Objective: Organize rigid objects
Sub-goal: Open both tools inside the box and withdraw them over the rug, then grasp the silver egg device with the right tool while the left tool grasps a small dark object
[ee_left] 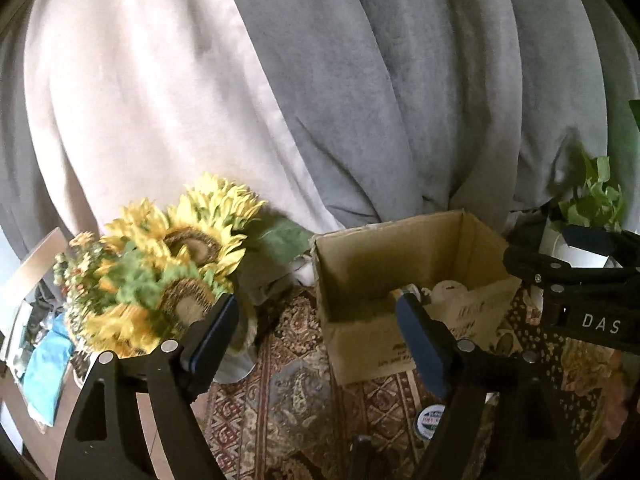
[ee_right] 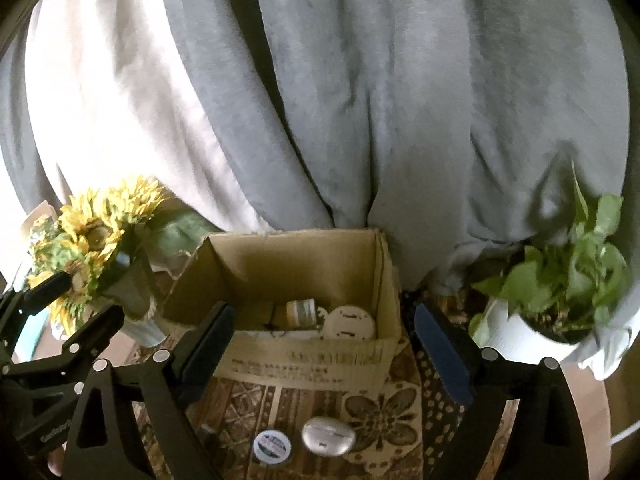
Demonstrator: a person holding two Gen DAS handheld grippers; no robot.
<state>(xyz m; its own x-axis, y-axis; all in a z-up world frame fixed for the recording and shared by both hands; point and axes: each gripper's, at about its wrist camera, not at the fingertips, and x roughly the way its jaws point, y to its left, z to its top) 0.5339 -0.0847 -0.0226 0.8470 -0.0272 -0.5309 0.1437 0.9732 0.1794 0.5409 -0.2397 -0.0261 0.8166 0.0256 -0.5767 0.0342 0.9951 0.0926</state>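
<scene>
An open cardboard box [ee_right: 304, 356] stands on a patterned cloth; it also shows in the left wrist view [ee_left: 360, 344]. Inside it lie a striped jar [ee_right: 301, 311] and a round white disc [ee_right: 349, 322]. In front of the box lie a small round tin [ee_right: 272, 445] and a silver oval object [ee_right: 328, 437]. The tin also shows in the left wrist view [ee_left: 430, 420]. My right gripper [ee_right: 324, 344] is open and empty, above these two objects. My left gripper [ee_left: 320, 336] is open and empty, left of the box. The other gripper shows at the right edge of the left wrist view [ee_left: 580, 292].
A vase of sunflowers [ee_left: 160, 272] stands left of the box. A potted green plant [ee_right: 560, 280] in a white pot stands to the right. Grey and white curtains [ee_right: 320, 100] hang behind. Blue cloth and clutter [ee_left: 44, 368] lie at far left.
</scene>
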